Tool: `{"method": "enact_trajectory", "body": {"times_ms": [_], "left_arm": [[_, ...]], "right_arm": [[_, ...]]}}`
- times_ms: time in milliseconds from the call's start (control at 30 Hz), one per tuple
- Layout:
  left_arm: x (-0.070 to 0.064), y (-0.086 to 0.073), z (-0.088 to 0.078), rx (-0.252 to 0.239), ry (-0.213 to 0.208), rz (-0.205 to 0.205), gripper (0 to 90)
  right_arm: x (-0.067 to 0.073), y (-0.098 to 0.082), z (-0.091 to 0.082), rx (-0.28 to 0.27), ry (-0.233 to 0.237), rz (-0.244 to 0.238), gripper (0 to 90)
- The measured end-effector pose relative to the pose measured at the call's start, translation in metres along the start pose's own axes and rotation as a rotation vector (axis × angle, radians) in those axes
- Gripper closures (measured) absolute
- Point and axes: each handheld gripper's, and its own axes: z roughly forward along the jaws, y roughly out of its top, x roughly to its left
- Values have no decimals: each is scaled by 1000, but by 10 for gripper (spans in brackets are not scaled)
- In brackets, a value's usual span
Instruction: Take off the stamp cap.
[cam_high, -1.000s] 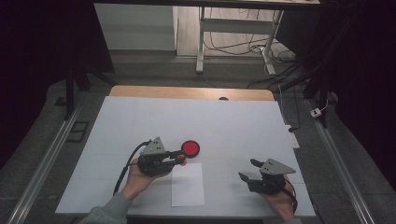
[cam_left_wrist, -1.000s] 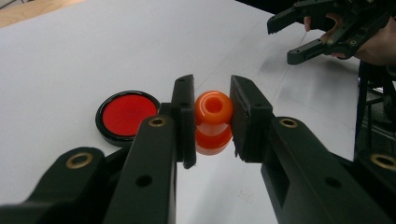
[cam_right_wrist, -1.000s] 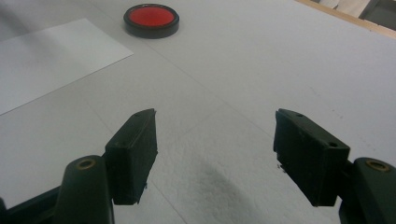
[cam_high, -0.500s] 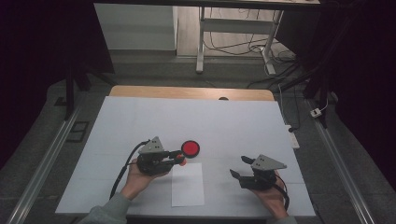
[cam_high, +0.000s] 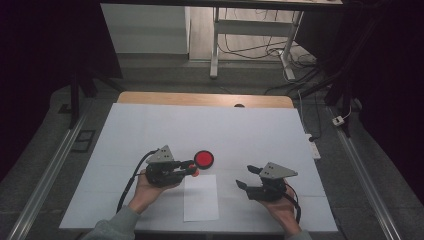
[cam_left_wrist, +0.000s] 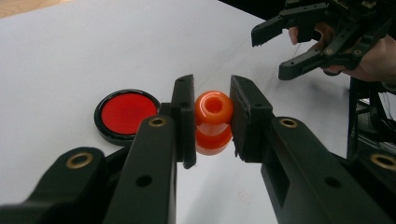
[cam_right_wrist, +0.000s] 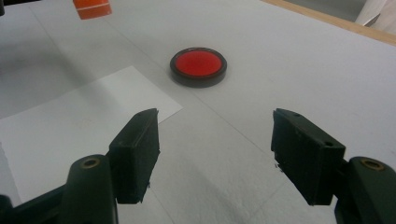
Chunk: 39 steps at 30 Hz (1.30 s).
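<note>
On the bench (cam_high: 150, 125): sheet of paper (cam_high: 201, 197) near the front edge, about centre. At 12 o'clock from the sheet, just beyond its far edge, round ink pad (cam_high: 204, 159). At 10 o'clock from the sheet, left tool (cam_high: 192, 170), with a small knobbed stamp (cam_left_wrist: 213, 122) between its jaws, just beside the pad at the pad's 7 o'clock, over the sheet's far left corner. At 3 o'clock from the sheet, apart from it, right tool (cam_high: 245, 177), nothing between its jaws.
</note>
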Motion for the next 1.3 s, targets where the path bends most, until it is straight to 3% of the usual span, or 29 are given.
{"method": "enact_trajectory", "body": {"times_ms": [367,733,1300], "left_arm": [[-2,7,12,12,-18,24,719],[-2,7,9,6,-19,21,719],[-4,6,14,20,-22,22,719]], "right_arm": [[11,1,2,22,14,-20,322],[23,15,26,31,59,-50,325],[35,29,43,23,109,-80,326]]}}
